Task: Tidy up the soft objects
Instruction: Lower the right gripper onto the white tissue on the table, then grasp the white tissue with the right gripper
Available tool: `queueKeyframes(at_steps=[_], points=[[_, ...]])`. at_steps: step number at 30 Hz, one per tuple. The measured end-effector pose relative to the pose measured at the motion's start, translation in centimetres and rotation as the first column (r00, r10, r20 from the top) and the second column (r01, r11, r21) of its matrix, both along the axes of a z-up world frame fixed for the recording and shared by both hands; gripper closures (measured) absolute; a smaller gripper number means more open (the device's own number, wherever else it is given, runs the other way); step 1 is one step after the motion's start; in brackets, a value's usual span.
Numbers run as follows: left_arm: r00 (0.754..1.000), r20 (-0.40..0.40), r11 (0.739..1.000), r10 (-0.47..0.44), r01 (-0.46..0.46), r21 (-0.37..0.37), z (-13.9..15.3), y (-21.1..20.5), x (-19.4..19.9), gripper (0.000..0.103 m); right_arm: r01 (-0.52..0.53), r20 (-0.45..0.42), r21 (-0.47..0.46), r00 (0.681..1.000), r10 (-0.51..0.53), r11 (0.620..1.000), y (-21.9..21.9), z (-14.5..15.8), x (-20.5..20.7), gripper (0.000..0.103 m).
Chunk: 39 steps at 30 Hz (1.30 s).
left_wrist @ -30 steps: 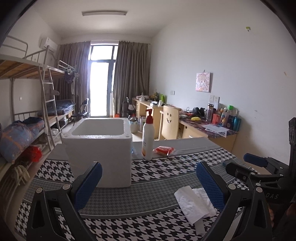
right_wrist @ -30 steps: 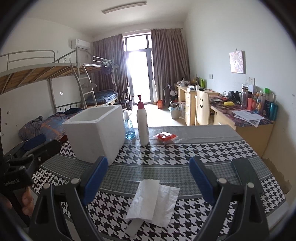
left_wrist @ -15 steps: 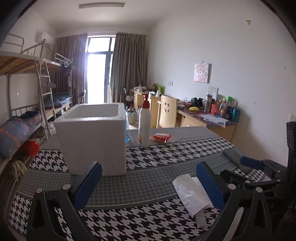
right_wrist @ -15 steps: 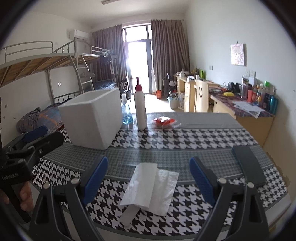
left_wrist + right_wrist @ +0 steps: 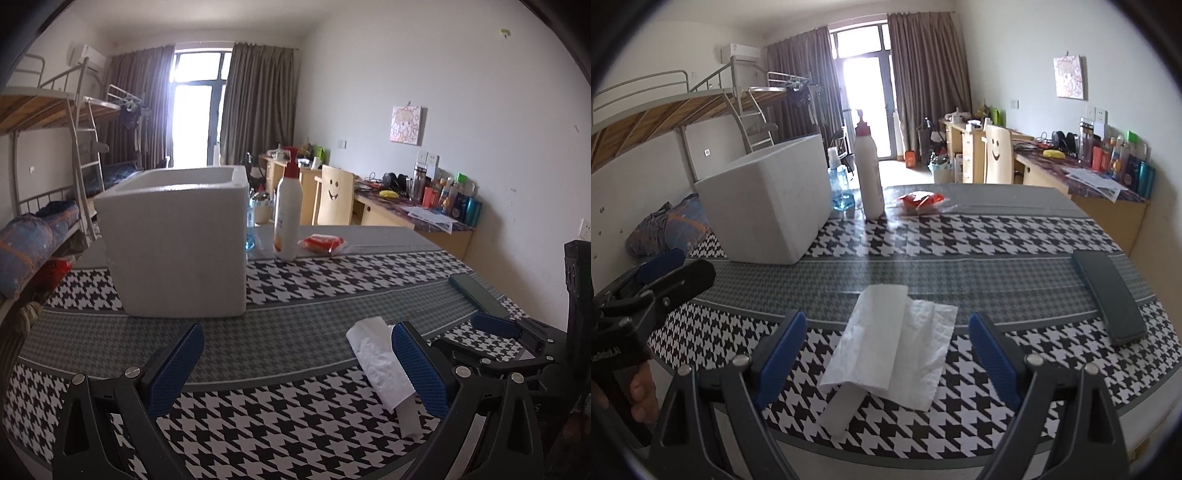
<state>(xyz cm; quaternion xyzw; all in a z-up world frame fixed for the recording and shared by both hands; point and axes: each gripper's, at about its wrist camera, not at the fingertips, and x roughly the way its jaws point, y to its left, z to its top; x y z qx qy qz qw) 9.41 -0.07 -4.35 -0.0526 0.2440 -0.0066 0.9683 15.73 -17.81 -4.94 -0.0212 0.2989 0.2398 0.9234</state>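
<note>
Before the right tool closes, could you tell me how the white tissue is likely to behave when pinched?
The tissue looks thin and folded, so it will probably droop and unfold. It likely weighs almost nothing. It may slide on the tablecloth.

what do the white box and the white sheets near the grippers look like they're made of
White box: probably expanded foam, with a matte, faintly grainy surface and thick walls.
White sheets: apparently tissue paper, thin, limp, embossed and creased, lying folded on the table.

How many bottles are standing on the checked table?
2. A tall white pump bottle with a red top stands near the far edge. A smaller blue bottle stands just left of it, beside the white foam box. The box could hide more.
</note>
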Motion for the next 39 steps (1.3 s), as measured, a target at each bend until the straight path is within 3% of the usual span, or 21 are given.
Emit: queueKeyframes(at_steps=[8,14,17,22,25,27,30,39], points=[[0.999,-0.041,1.000,-0.007,0.006,-0.013,-1.0,0.3,0.3,0.001,-0.012,-0.063,-0.015,0.998,0.011,1.000,0.8,-1.6,0.5,0.030],[0.998,-0.060,1.000,-0.015,0.014,-0.016,-1.3,0.4,0.5,0.001,-0.039,-0.088,-0.015,0.995,0.038,0.999,1.5,-2.4,0.3,0.033],[0.998,-0.061,1.000,-0.020,0.019,-0.019,-1.4,0.2,0.5,0.001,-0.051,-0.117,-0.017,0.992,0.049,0.999,1.6,-2.9,0.7,0.054],[0.998,-0.052,1.000,-0.017,0.018,0.006,-1.2,-0.1,0.3,0.001,-0.065,-0.157,-0.013,0.986,0.062,0.998,1.6,-3.7,0.9,0.062],[0.999,-0.047,1.000,-0.012,0.013,0.010,-1.3,-0.2,0.0,0.001,-0.088,-0.179,-0.016,0.980,0.083,0.996,1.8,-4.2,1.0,0.071],[0.999,-0.049,1.000,-0.013,0.013,0.009,-1.4,-0.3,-0.1,0.001,-0.089,-0.193,-0.031,0.978,0.081,0.996,2.1,-4.5,1.1,0.086],[0.998,-0.059,1.000,-0.013,0.014,0.013,-1.6,-0.2,-0.1,0.001,-0.088,-0.182,-0.032,0.980,0.080,0.996,2.2,-4.4,0.9,0.094],[0.998,-0.060,1.000,-0.029,0.030,0.009,-1.6,-0.5,-0.3,0.001,-0.061,-0.156,0.058,0.985,0.069,0.996,0.4,-2.1,0.7,0.099]])
